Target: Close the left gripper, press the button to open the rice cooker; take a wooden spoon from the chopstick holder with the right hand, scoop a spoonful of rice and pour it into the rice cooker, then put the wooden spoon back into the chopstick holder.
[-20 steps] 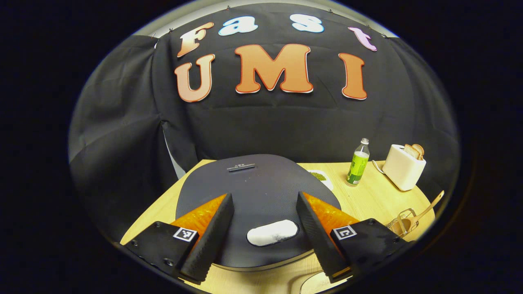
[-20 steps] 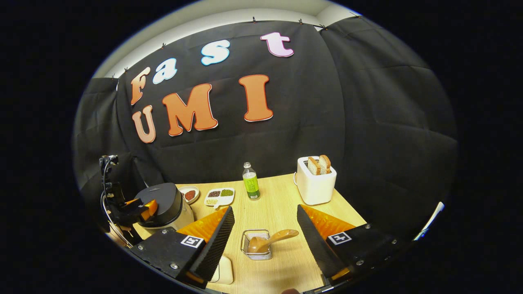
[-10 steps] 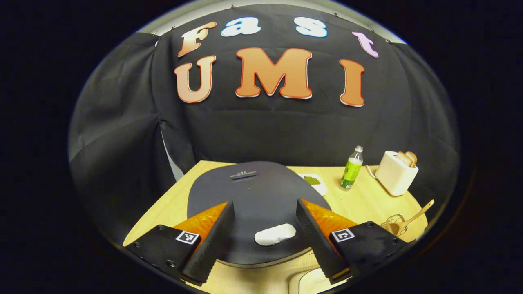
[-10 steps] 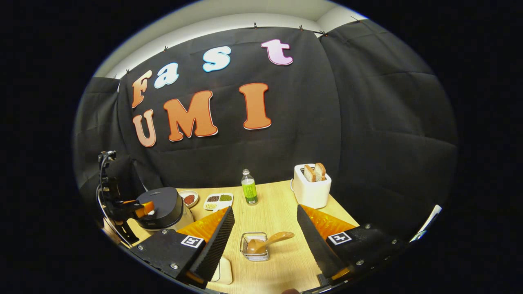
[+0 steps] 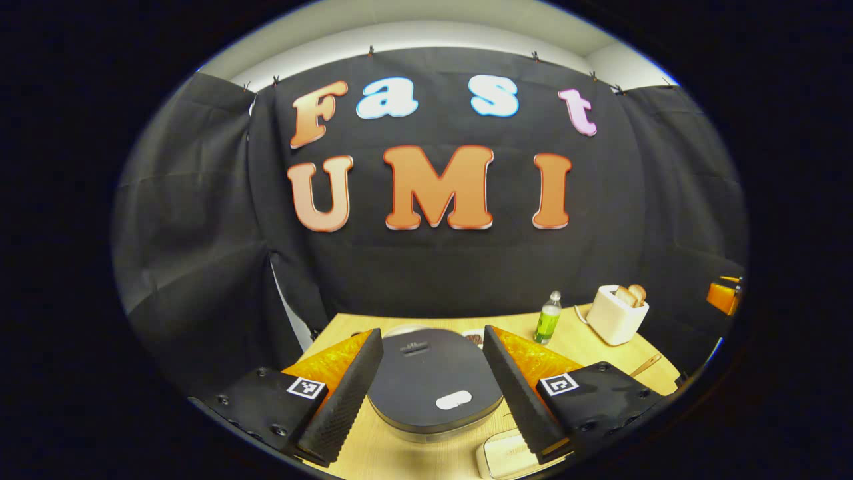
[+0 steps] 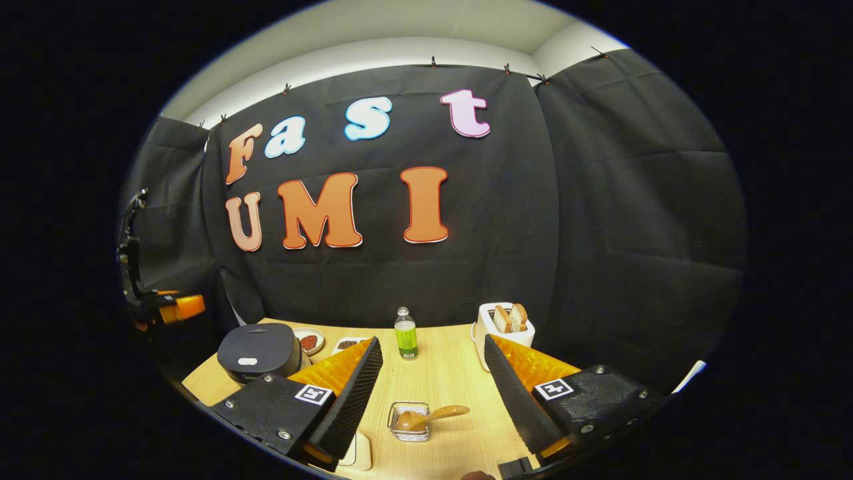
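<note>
Left tongs (image 5: 426,387) are being held wide open above the desk (image 5: 586,340), nothing gripped; the cooker (image 5: 433,387) is being framed between the two fingers, below them and untouched. Cooker lid is being kept shut, its white button (image 5: 454,400) at the near edge of the lid. Seen from the right gripper view, the left tongs (image 6: 174,307) are being carried high, well above and left of the cooker (image 6: 258,350).

Right tongs (image 6: 433,393) are also being held wide open, empty, above the near part of the desk (image 6: 446,380). The wire holder (image 6: 409,421) is being seen between the fingers, right of the cooker and nearer the camera. The spoon (image 6: 430,418) is being kept in the holder, bowl inside, handle tilted out to the right.

Behind the cooker, a red-filled dish (image 6: 308,342) and a tray (image 6: 346,345) are being partly hidden by the left finger. A green bottle (image 6: 404,335) is being stood upright right of the cooker, a toaster (image 6: 501,325) with bread farther right. A white block (image 5: 506,457) is being seen just in front of the cooker, contents not discernible.
</note>
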`<state>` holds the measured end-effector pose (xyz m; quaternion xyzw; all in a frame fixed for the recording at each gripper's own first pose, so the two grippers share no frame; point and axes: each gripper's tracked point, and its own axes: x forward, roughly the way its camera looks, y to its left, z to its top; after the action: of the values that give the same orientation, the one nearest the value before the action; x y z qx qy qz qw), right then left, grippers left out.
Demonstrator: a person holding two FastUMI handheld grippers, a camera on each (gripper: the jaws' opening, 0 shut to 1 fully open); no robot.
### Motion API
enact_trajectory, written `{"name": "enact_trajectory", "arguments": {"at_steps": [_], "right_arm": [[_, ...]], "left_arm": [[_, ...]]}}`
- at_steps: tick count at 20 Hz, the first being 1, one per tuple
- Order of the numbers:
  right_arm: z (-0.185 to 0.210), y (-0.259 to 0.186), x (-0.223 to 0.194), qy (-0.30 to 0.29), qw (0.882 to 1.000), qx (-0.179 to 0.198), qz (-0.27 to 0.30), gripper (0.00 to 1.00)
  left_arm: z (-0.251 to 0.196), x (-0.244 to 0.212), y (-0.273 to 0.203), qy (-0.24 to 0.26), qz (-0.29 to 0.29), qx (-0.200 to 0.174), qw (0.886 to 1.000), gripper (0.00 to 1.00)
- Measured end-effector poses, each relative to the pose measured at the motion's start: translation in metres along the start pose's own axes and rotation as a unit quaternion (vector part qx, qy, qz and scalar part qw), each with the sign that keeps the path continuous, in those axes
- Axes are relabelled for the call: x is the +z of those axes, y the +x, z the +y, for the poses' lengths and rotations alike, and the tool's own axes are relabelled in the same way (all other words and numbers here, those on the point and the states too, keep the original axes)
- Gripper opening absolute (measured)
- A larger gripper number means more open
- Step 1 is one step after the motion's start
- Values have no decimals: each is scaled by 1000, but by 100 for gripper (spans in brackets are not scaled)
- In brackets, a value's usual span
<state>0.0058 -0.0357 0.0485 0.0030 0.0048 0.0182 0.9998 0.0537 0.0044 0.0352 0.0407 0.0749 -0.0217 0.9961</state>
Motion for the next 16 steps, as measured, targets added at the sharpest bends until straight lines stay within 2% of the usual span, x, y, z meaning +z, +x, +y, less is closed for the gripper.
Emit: {"name": "enact_trajectory", "arguments": {"at_steps": [3,7,12,16], "right_arm": [[-2,-5,12,-16,1000,-5,-12,95],[3,-7,18,-16,1000,-2,-19,95],[10,-6,16,-17,1000,1,-15,95],[17,-6,18,-7,1000,6,-15,95]], "left_arm": [[11,40,-30,9,-31,4,999,95],[21,60,-51,-20,-50,5,999,100],[43,53,-53,-13,-47,31,998,100],[46,49,-52,-17,-43,28,999,100]]}}
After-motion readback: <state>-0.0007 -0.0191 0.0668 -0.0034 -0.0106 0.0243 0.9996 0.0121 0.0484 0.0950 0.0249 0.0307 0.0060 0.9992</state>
